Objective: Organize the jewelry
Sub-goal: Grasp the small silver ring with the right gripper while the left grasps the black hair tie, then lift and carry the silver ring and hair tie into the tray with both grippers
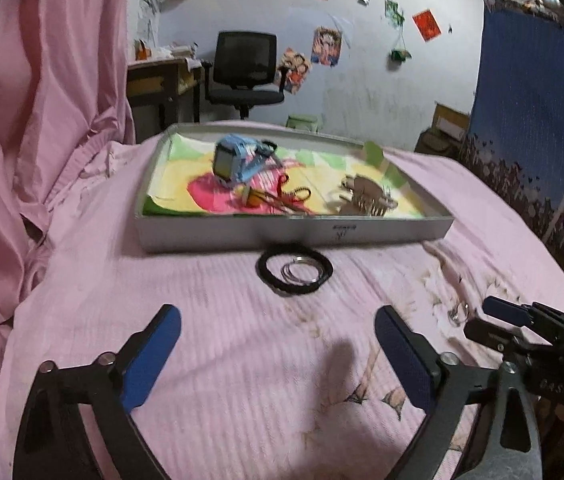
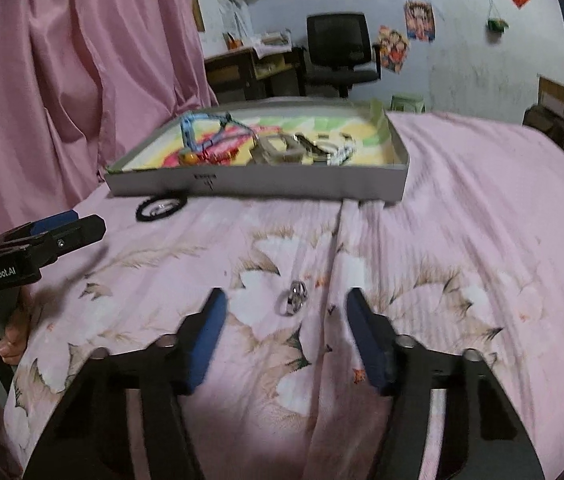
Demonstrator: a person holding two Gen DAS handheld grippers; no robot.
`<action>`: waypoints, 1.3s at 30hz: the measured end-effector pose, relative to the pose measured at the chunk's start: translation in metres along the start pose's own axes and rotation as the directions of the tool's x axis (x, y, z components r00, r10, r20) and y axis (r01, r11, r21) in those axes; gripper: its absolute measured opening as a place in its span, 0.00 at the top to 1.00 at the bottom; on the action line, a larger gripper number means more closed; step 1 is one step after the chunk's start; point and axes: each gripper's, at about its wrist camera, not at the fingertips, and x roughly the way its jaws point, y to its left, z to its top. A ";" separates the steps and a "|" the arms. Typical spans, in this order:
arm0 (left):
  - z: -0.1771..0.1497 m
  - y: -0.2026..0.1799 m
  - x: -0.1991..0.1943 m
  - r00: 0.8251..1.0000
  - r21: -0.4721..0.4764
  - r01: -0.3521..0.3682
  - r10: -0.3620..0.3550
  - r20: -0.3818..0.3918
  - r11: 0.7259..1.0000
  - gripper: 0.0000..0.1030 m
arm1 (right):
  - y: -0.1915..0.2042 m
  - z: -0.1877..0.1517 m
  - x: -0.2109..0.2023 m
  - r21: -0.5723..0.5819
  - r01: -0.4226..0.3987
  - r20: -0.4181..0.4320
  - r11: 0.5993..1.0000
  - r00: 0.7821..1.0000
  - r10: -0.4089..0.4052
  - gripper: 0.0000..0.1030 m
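A shallow grey tray (image 1: 294, 233) (image 2: 282, 185) sits on the pink bedsheet and holds a blue watch (image 1: 237, 160), a red corded trinket (image 1: 277, 200) and a brown hair clip (image 1: 366, 196). Just in front of the tray lies a black band (image 1: 296, 272) (image 2: 160, 207) with thin silver bangles inside it. My left gripper (image 1: 277, 320) (image 2: 73, 220) is open and empty, a short way before the band. A small silver ring (image 2: 296, 299) (image 1: 458, 314) lies on the sheet between the open fingers of my right gripper (image 2: 286, 296) (image 1: 510, 312), untouched.
A pink curtain (image 1: 41, 120) hangs at the left and a blue cloth (image 1: 534, 100) at the right. Beyond the bed stand a black office chair (image 1: 245, 72) and a desk (image 1: 161, 80). A hand (image 2: 9, 344) holds the left gripper's handle.
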 end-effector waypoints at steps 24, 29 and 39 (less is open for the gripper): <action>0.034 -0.008 0.076 0.975 0.061 0.075 -0.060 -0.215 0.995 0.51 | 0.007 0.022 0.056 0.027 -0.076 -0.079 0.997 0.994 0.078 0.95; 0.034 -0.012 0.081 0.968 0.072 0.091 -0.071 -0.240 0.993 0.69 | 0.006 0.023 0.060 0.036 -0.087 -0.082 0.996 0.993 0.089 0.95; 0.030 -0.012 0.069 0.975 0.075 0.116 -0.099 -0.197 0.990 0.71 | 0.007 0.024 0.059 0.023 -0.104 -0.070 0.994 0.992 0.106 0.95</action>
